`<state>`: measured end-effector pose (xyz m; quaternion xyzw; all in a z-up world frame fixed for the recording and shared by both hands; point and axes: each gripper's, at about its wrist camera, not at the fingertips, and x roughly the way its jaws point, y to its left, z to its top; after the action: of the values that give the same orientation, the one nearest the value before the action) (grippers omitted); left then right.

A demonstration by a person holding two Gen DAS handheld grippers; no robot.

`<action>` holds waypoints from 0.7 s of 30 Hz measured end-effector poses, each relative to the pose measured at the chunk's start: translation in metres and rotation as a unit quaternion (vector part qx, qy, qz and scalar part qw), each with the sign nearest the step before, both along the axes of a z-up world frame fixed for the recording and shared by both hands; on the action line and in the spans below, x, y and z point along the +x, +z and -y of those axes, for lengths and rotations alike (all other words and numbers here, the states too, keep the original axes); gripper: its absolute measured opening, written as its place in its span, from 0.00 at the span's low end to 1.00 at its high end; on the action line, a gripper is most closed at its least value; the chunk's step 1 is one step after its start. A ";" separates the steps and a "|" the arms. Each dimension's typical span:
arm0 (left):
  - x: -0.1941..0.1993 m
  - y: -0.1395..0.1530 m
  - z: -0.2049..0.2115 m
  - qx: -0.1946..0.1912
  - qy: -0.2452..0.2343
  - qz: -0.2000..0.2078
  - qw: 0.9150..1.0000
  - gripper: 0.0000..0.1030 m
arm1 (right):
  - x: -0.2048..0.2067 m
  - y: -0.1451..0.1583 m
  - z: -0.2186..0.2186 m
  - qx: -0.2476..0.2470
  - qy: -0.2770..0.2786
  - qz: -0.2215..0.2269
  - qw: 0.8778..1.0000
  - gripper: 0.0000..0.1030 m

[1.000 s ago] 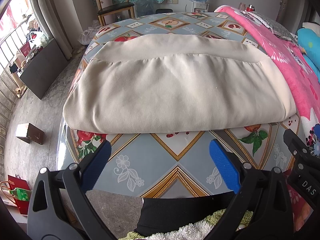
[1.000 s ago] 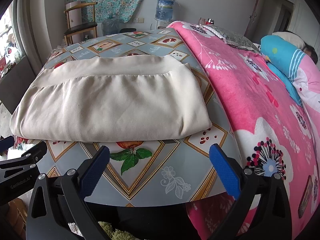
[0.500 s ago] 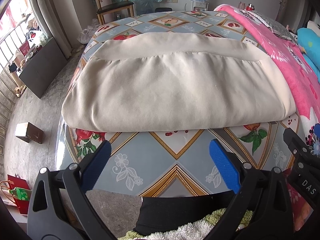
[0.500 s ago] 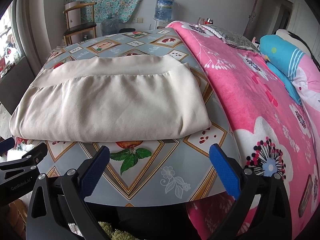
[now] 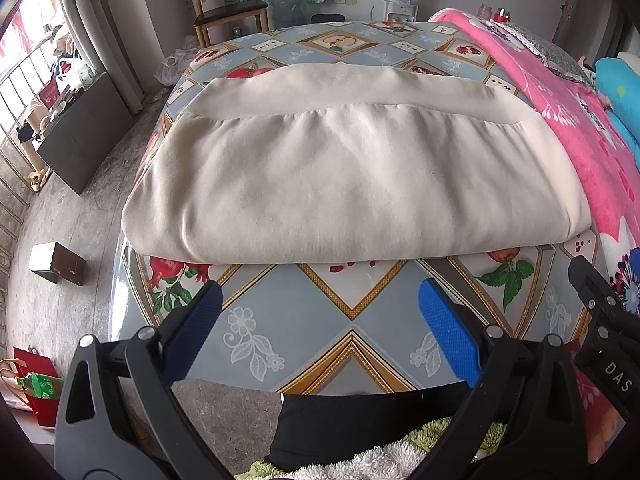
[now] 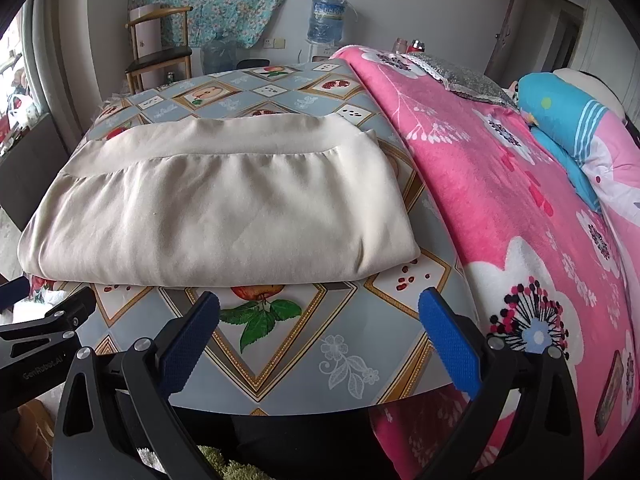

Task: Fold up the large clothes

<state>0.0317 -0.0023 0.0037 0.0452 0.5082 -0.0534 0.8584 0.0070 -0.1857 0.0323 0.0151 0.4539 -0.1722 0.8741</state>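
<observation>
A large cream garment [image 5: 352, 176] lies folded into a thick rectangle on the fruit-patterned tablecloth [image 5: 360, 320]; its ribbed band runs along the far edge. It also shows in the right wrist view [image 6: 216, 216]. My left gripper [image 5: 318, 332] is open and empty, held over the table's near edge, short of the garment's front fold. My right gripper [image 6: 320, 332] is open and empty too, near the table's front edge, below the garment's right corner. Each gripper's body shows at the edge of the other's view.
A pink flowered blanket [image 6: 520, 208] covers the bed against the table's right side, with a blue pillow [image 6: 568, 128] beyond. A wooden chair [image 5: 228, 4] and water bottles [image 6: 326, 18] stand behind the table. A small box [image 5: 58, 268] and dark cabinet [image 5: 80, 136] are on the floor to the left.
Both grippers have eased slightly forward toward the garment; the garment sits a little larger in view. Jaws stay open.
</observation>
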 end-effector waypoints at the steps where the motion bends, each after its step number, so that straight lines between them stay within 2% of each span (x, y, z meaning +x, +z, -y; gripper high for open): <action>1: 0.000 0.000 0.000 0.000 0.000 0.000 1.000 0.92 | 0.000 0.000 0.000 -0.001 0.000 0.000 1.000 0.94; 21: 0.001 0.000 -0.001 0.000 0.001 0.001 1.000 0.92 | 0.000 0.000 -0.001 -0.005 -0.001 0.000 1.000 0.94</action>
<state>0.0322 -0.0014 0.0037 0.0448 0.5076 -0.0527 0.8588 0.0075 -0.1844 0.0327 0.0114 0.4530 -0.1756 0.8740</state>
